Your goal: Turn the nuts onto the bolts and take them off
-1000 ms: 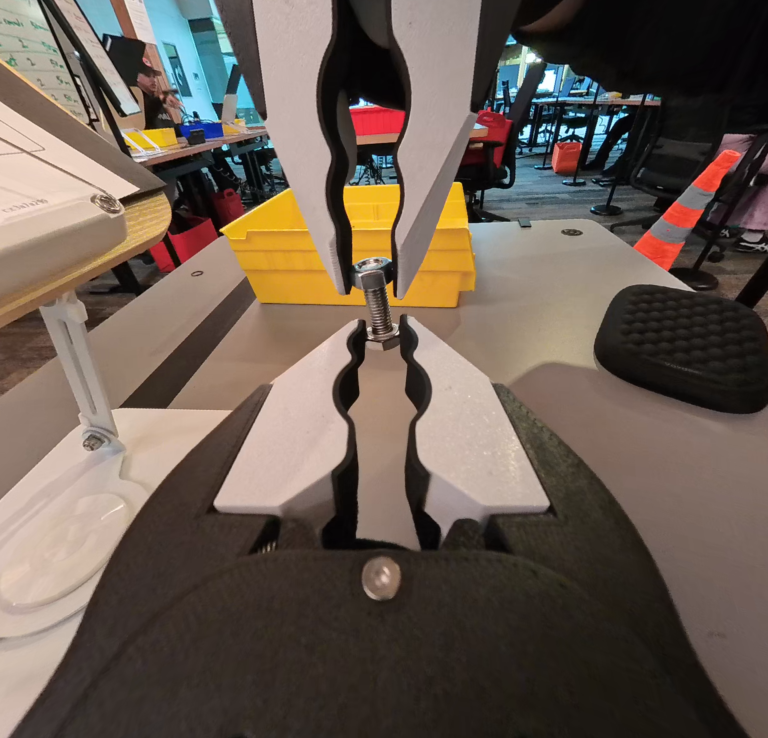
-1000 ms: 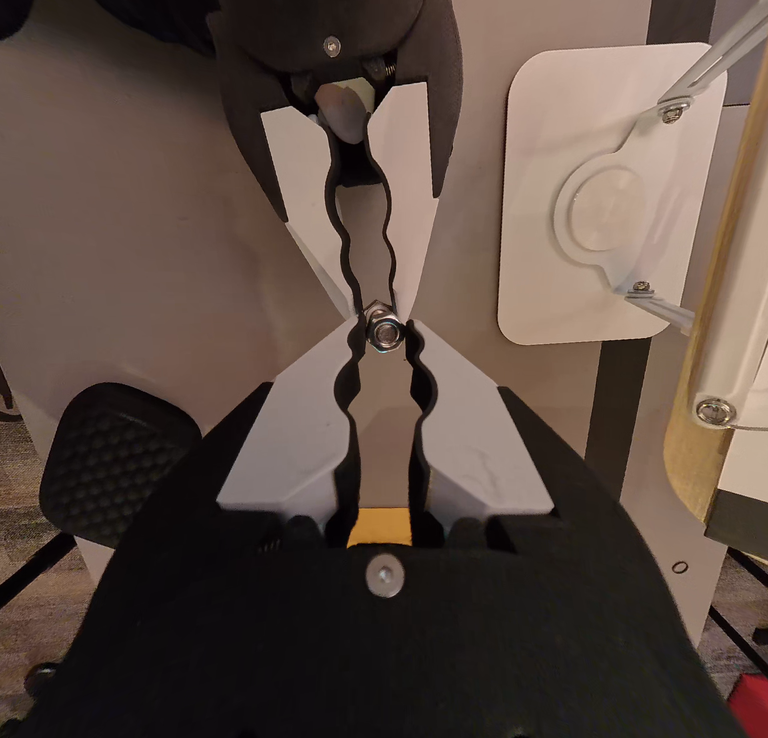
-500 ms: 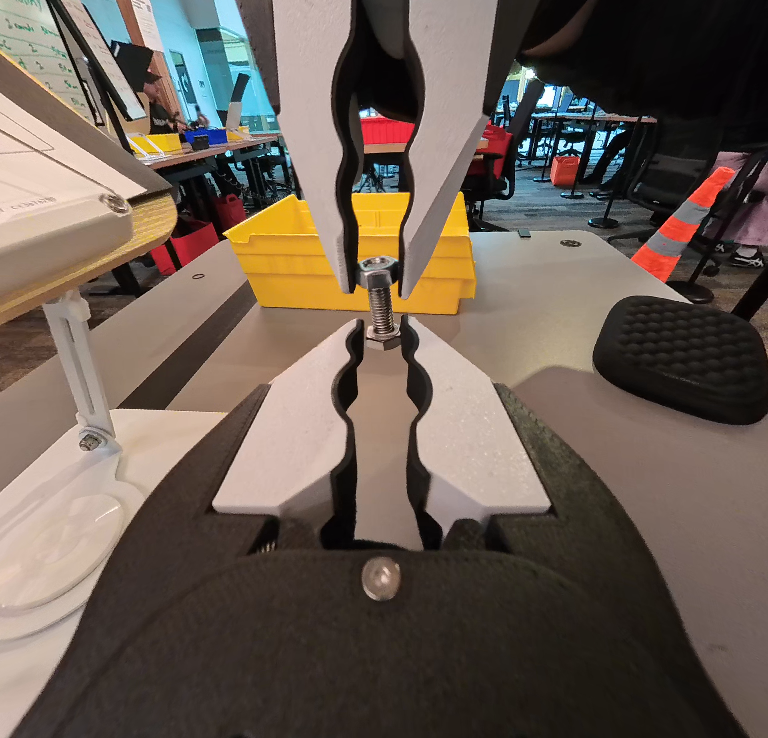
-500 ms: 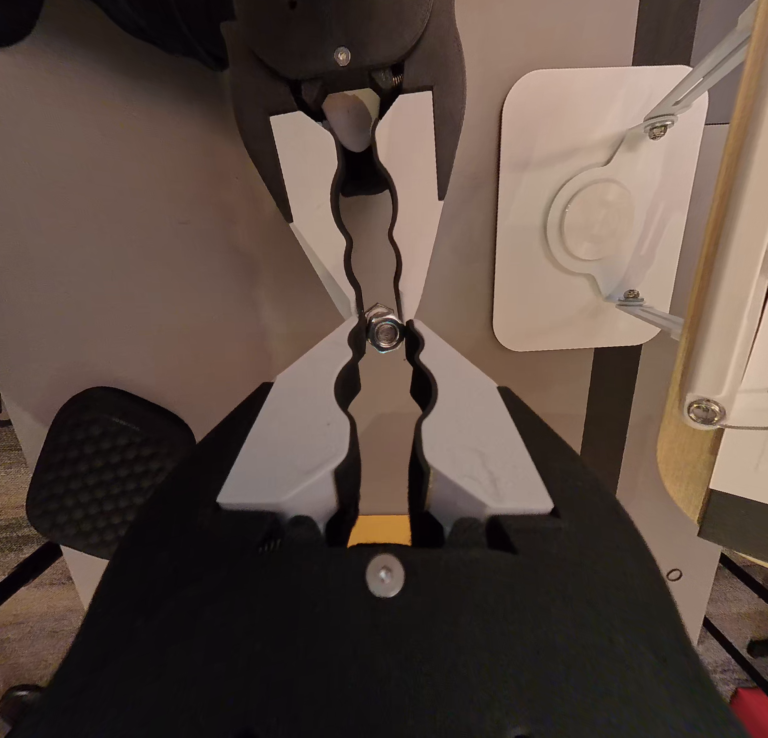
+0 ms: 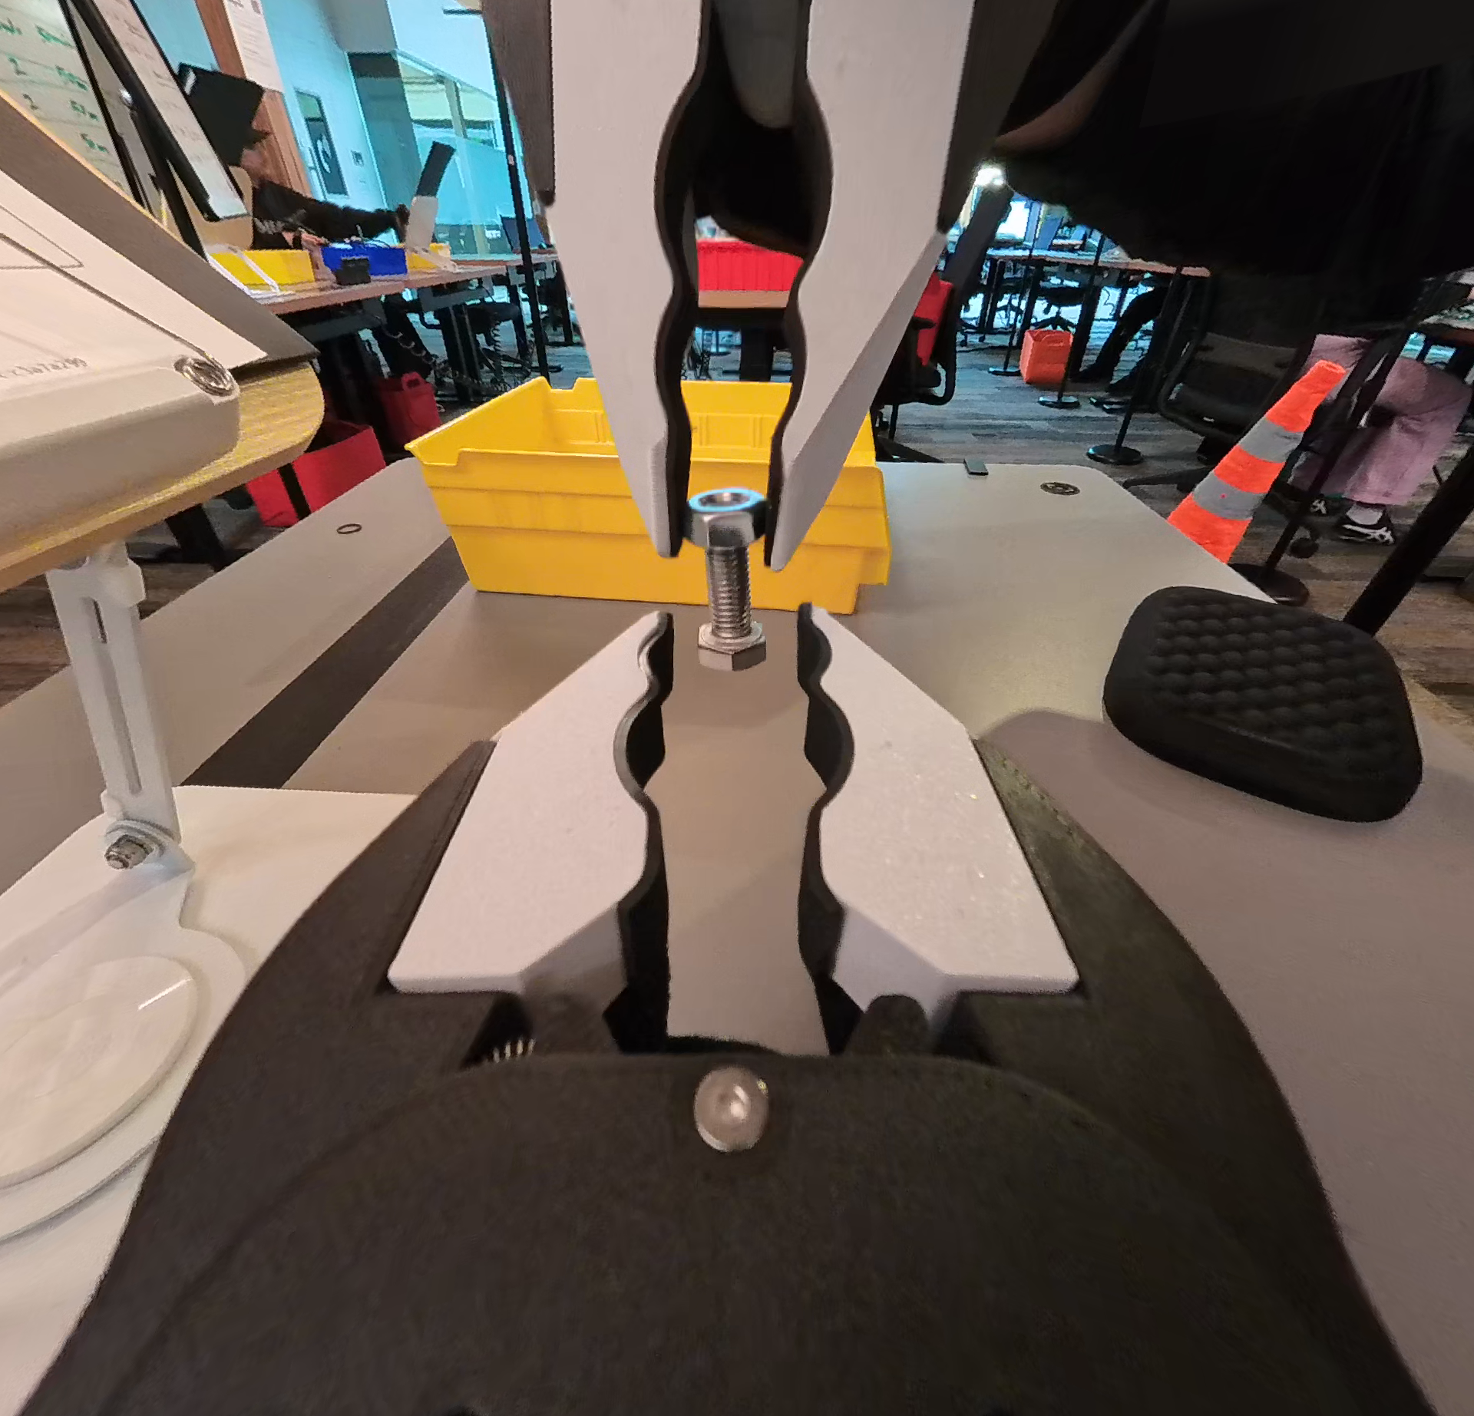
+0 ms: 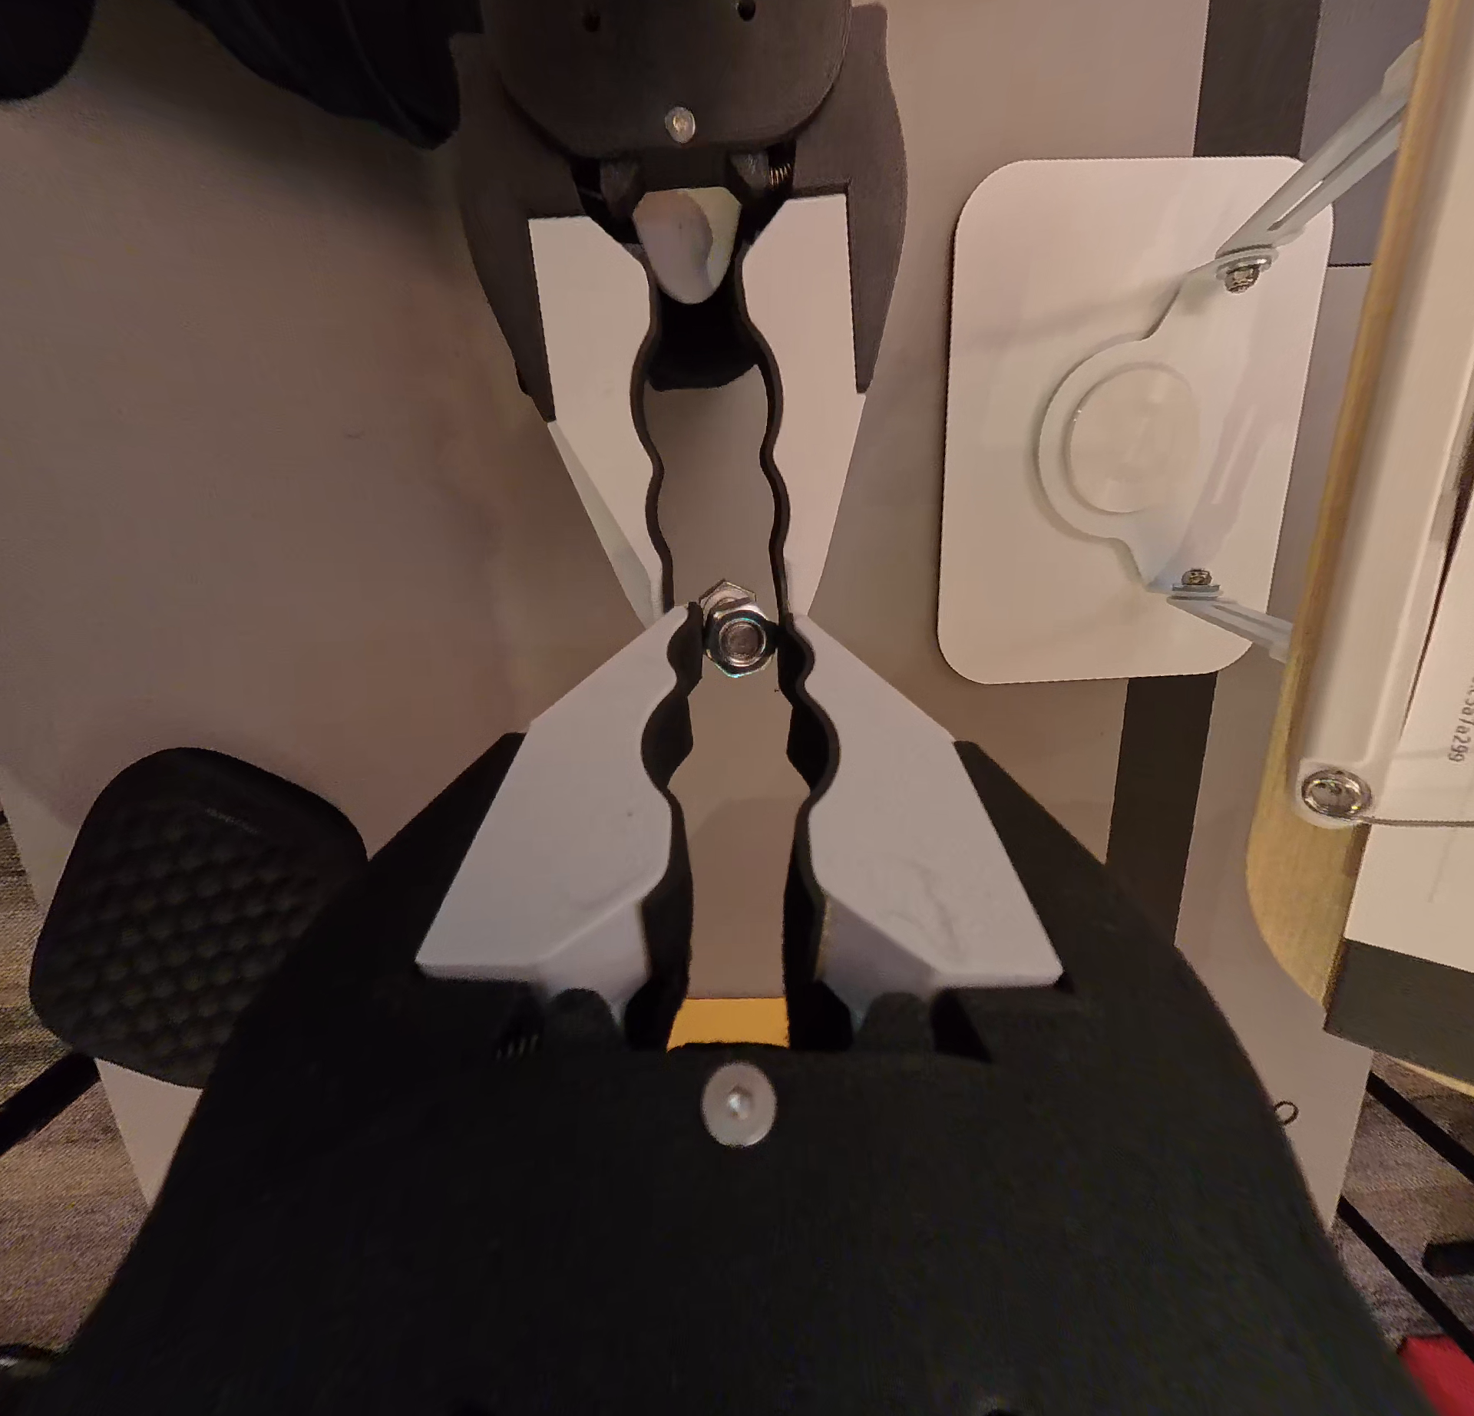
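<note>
While right gripper (image 5: 722, 552) comes down from 12 o'clock, its jaws are clamped on the nut (image 5: 726, 510), pads pressing the nut's sides. Bolt (image 5: 730, 588) hangs thread-up from the nut, hex head at the bottom. It sits dead centre in both views, above the table (image 5: 997, 580). Can't tell if the head touches the table.

Left gripper (image 5: 730, 616) reaches in from 6 o'clock. Its jaws stand apart, one on each side of the bolt head, with a gap on both sides and no contact visible. Only the right one carries the part.

Why held this way: the two grippers meet at a right angle, so one can pinch the nut from above while the other takes the head from the side, letting one twist against the other. Right wrist view looks straight down the bolt axis; the nut face sits between its tips.

Judgement: left looks to be between grips, loosened to reset its wrist before clamping the head again. Nut sits at the thread end, so it's either just started or nearly off; can't tell which.

Risk: the nut has few threads engaged, so the bolt could drop if jolted.

Yellow bin (image 5: 558, 516) is at 12 o'clock behind, likely for parts. Black pad (image 5: 1260, 700) is at 3 o'clock, well apart.
</note>
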The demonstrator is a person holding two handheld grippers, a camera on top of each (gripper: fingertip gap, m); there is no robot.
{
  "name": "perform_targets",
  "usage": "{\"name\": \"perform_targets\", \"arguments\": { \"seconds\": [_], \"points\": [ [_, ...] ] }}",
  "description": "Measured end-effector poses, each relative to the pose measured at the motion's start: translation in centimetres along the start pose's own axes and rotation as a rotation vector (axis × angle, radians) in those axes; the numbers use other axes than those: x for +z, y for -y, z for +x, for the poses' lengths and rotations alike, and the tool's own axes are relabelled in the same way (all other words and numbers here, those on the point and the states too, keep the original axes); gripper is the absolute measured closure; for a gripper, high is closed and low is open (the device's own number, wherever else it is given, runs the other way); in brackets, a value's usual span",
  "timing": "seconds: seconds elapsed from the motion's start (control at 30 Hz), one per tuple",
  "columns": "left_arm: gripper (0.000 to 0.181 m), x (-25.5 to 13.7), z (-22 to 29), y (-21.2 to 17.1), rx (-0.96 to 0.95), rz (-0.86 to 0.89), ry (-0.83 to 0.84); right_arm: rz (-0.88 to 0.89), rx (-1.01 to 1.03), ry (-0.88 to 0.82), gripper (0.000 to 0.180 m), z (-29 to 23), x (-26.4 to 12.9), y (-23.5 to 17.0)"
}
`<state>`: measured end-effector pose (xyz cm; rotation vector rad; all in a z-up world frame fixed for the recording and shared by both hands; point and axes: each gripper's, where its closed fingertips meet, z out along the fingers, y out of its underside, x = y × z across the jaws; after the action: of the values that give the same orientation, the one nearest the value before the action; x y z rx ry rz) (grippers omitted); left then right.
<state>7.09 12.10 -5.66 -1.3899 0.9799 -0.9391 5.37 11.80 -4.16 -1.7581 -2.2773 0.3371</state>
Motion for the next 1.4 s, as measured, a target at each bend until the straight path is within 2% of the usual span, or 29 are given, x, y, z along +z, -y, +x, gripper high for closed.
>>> {"name": "perform_targets", "arguments": {
  "seconds": [0.17, 0.27, 0.47, 0.53, 0.6, 0.73, 0.87, 1.0, 1.2, 1.4],
  "points": [
    [0.155, 0.2, 0.0, -0.4, -0.009, -0.011, -0.001, 0.016, -0.004, -0.003, 0.163, -0.1, -0.3, 0.3],
    [0.165, 0.2, 0.1, -0.3, -0.004, -0.008, -0.006, 0.021, -0.004, -0.004, 0.163, -0.1, -0.3, 0.4],
    [0.166, 0.0, 0.0, -0.2, 0.001, -0.005, 0.001, 0.031, -0.009, -0.009, 0.162, -0.1, -0.4, 0.5],
    [0.166, 0.0, -0.1, -0.2, 0.011, -0.007, 0.013, 0.035, -0.021, -0.006, 0.154, -0.1, -0.6, 0.7],
    [0.166, 0.0, -0.1, -0.2, 0.012, -0.011, 0.013, 0.039, -0.068, -0.008, 0.147, -0.1, -1.2, 0.8],
    [0.166, 0.0, 0.0, -0.2, 0.015, -0.01, 0.007, 0.026, -0.253, 0.002, 0.145, -0.8, -1.9, 1.3],
    [0.166, 0.1, 0.4, -0.1, 0.021, -0.009, -0.007, -0.082, -0.45, -0.01, 0.151, -0.5, -1.1, 0.2],
    [0.166, -0.1, 0.4, 0.1, 0.025, -0.001, -0.008, -0.081, -0.502, 0.012, 0.161, -0.3, -0.7, 0.0],
    [0.166, 0.0, 0.3, 0.0, 0.032, -0.008, -0.001, -0.083, -0.435, 0.028, 0.164, -0.2, -0.6, -0.1],
    [0.166, 0.0, 0.1, -0.3, 0.038, -0.018, 0.018, -0.115, -0.049, 0.03, 0.164, -0.1, -0.4, -0.4]
  ]
}}
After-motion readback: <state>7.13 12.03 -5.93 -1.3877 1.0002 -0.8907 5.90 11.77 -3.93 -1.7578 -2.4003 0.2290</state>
